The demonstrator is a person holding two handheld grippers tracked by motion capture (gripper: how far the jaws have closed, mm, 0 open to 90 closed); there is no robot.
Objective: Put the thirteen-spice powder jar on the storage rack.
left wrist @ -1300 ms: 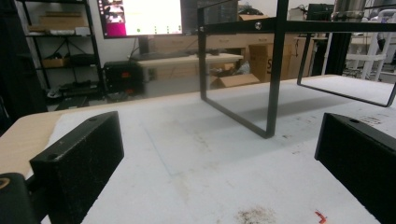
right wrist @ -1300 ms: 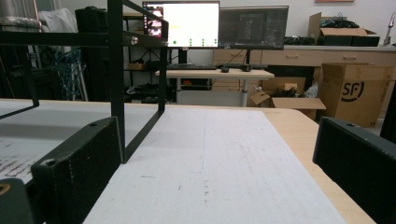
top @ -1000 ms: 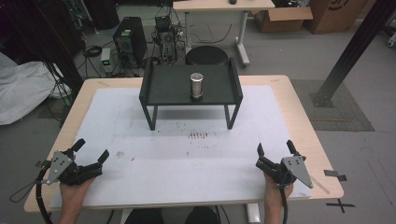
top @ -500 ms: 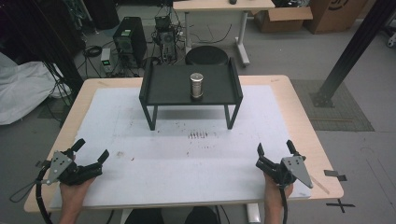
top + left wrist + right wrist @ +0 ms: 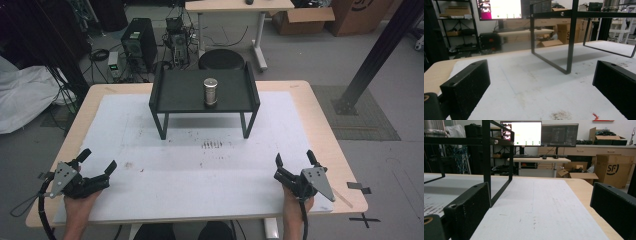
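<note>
Two grippers at rest, bottom corners of high view: your left gripper (image 5: 95,161) lower left, right gripper (image 5: 293,161) lower right, each with jaws spread wide, holding nothing. Small silver metal cylinder (image 5: 210,92) stands upright, upper centre, on black raised metal tray-stand (image 5: 175,95); well apart from both. White paper-covered table (image 5: 200,170) between. Judgement: wide-open start pose suits an approach to cylinder.

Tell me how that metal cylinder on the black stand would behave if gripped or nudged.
The cylinder looks like solid metal, so probably heavy for its size and rigid. Its shiny sides may slip. It stands upright on the stand; a nudge could tip it, and then it would likely roll.
</note>
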